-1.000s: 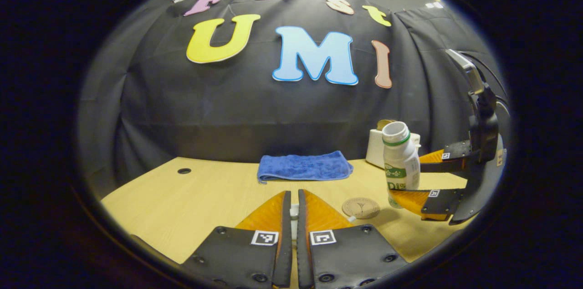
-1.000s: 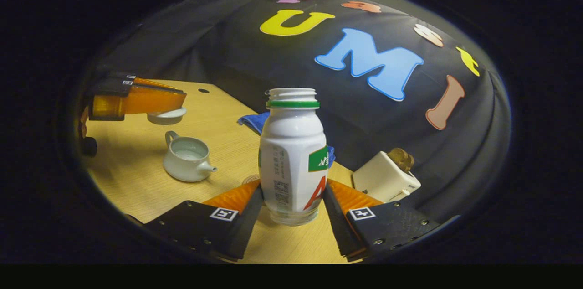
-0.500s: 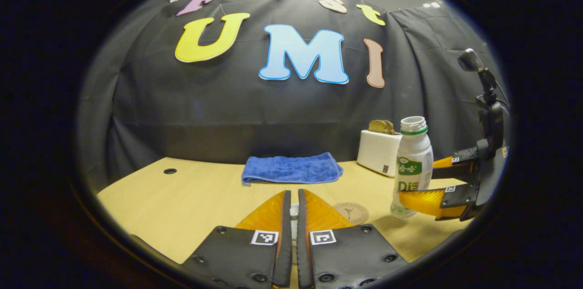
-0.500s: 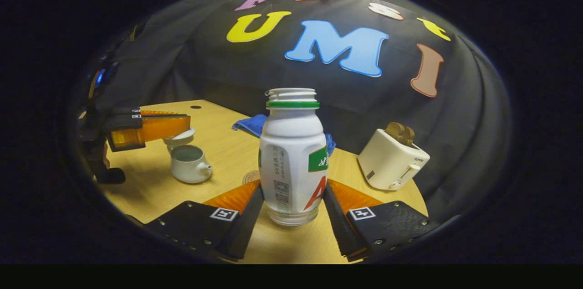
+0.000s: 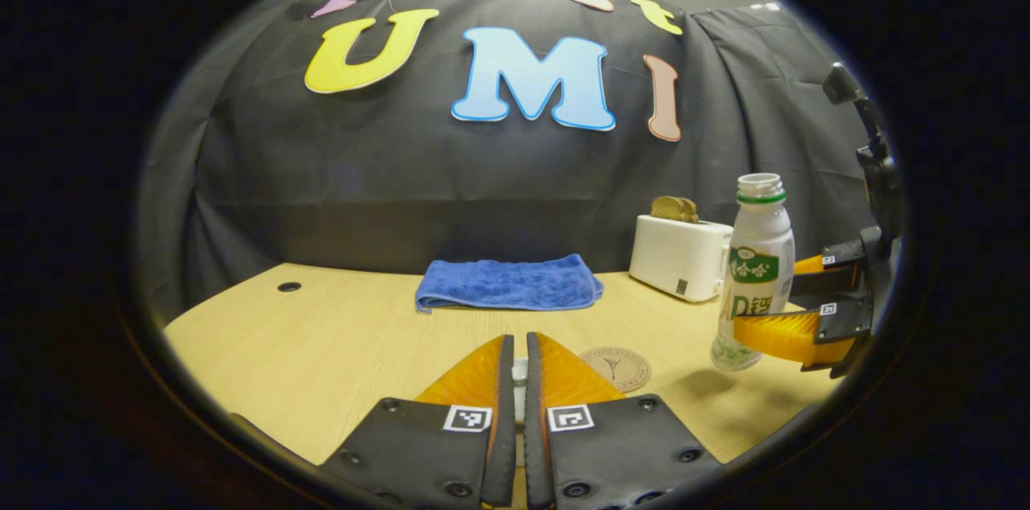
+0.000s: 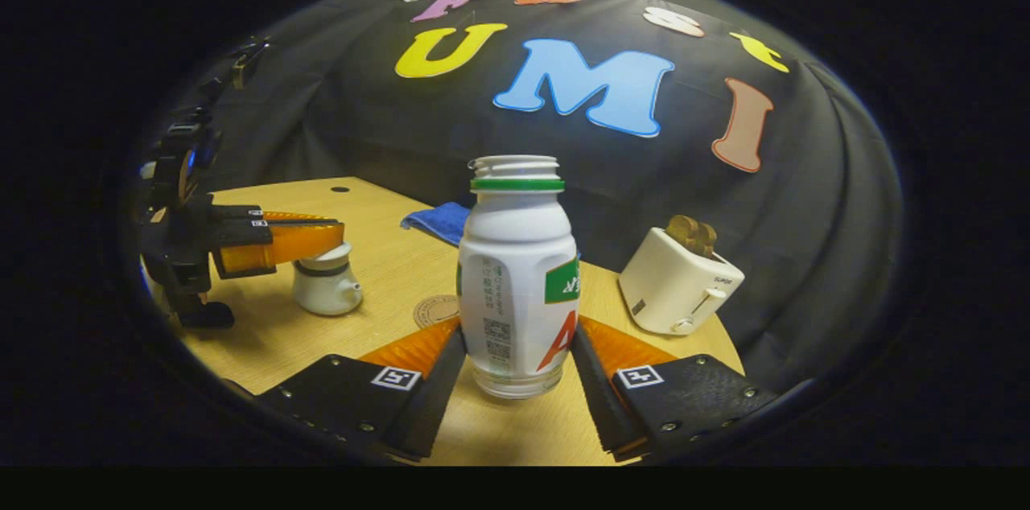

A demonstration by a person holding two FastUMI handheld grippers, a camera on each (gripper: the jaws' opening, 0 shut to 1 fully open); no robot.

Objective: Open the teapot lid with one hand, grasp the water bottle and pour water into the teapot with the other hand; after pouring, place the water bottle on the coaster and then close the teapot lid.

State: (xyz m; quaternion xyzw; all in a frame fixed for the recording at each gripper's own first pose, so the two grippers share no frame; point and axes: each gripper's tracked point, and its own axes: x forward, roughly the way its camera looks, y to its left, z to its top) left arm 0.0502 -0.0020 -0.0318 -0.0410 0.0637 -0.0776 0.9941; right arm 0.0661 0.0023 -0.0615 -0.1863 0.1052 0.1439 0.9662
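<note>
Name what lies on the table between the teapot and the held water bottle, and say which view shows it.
The round coaster lies on the table between the teapot and the water bottle, seen in the right gripper view.

Left hand-held gripper (image 5: 515, 369) nearly closed; right hand-held gripper (image 6: 515, 349) clamped, level

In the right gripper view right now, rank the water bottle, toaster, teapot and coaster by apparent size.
1. water bottle, nearest the camera, so its lead is partly nearness
2. toaster
3. teapot
4. coaster, partly hidden behind the gripper's finger
</note>
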